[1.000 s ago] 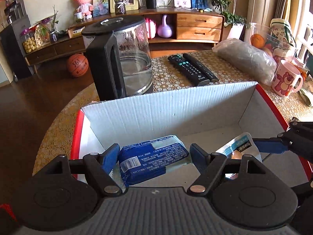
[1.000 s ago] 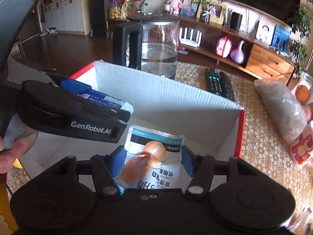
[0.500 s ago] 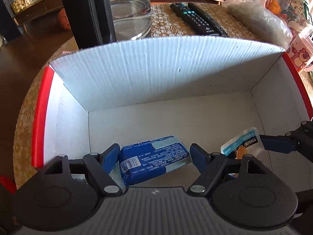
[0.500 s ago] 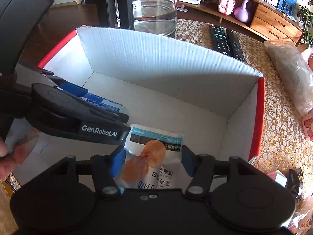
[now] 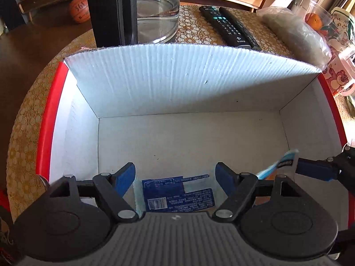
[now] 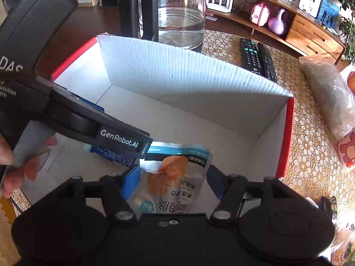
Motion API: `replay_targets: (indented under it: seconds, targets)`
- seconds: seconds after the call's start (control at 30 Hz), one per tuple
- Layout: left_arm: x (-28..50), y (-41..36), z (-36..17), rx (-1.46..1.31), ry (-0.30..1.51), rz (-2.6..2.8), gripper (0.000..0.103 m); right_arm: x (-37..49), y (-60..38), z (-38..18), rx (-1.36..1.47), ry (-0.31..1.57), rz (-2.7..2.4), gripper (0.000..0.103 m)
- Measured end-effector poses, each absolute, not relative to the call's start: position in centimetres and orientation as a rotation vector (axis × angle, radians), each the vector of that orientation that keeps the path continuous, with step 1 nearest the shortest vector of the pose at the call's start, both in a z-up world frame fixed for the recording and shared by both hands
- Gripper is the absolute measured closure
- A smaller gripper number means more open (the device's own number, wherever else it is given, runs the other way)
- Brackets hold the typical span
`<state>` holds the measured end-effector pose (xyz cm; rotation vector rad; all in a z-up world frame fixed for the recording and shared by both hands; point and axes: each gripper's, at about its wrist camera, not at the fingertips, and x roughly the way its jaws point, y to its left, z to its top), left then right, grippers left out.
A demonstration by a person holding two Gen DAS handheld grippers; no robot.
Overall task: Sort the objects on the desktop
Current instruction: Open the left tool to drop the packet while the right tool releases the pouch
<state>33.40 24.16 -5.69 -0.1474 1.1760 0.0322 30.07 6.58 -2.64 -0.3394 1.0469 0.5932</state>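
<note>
Blue packet point(image 5: 177, 196) (barcode up), flat in white box point(image 5: 190, 84)

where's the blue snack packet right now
In the left wrist view the blue snack packet lies on the floor of the white box, near its front, between the left gripper fingers, apparently touching neither.
</note>
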Motion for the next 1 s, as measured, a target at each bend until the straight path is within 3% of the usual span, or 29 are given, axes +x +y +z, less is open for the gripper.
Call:
replay_targets:
  seconds: [0.43, 0.53, 1.0]
  targets:
    - [30.8, 22.7, -1.4, -0.146, 1.055, 0.05, 0.024, 28.0, 3.1, 1.4, -0.219, 0.959, 0.65, 0.035]
    - [29.7, 22.0, -0.5, -0.134, 1.031, 0.052, 0.018, 27.1, 2.1, 2.2, -0.202, 0.932, 0.662, 0.035]
    - [25.3, 19.4, 1.0, -0.098, 0.982, 0.061, 0.01, 22.9, -1.7, 4.0, -0.154, 0.841, 0.686, 0.034]
